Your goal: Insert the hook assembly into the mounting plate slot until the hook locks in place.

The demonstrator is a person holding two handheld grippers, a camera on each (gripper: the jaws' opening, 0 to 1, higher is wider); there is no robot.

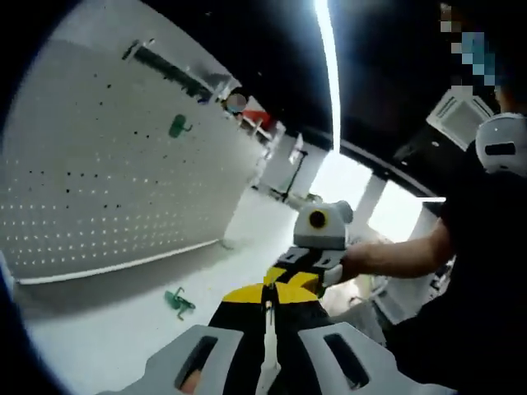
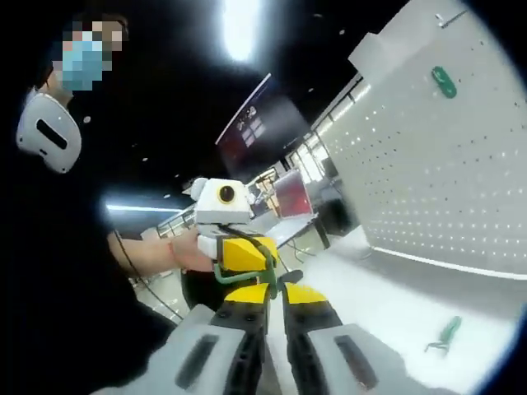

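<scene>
No readable txt, labels, brands or nos. anywhere. Dark screen [image 2: 255,123] in the right gripper view's bkgd has reddish marks, too blurred to read.

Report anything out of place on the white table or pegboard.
One green plastic hook lies loose on the white table, below the white perforated pegboard, where another green hook already hangs. Nothing looks spilled or damaged.

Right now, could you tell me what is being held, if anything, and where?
The green wire hook, at the meeting tips of left gripper and right gripper; exact part unclear.
</scene>
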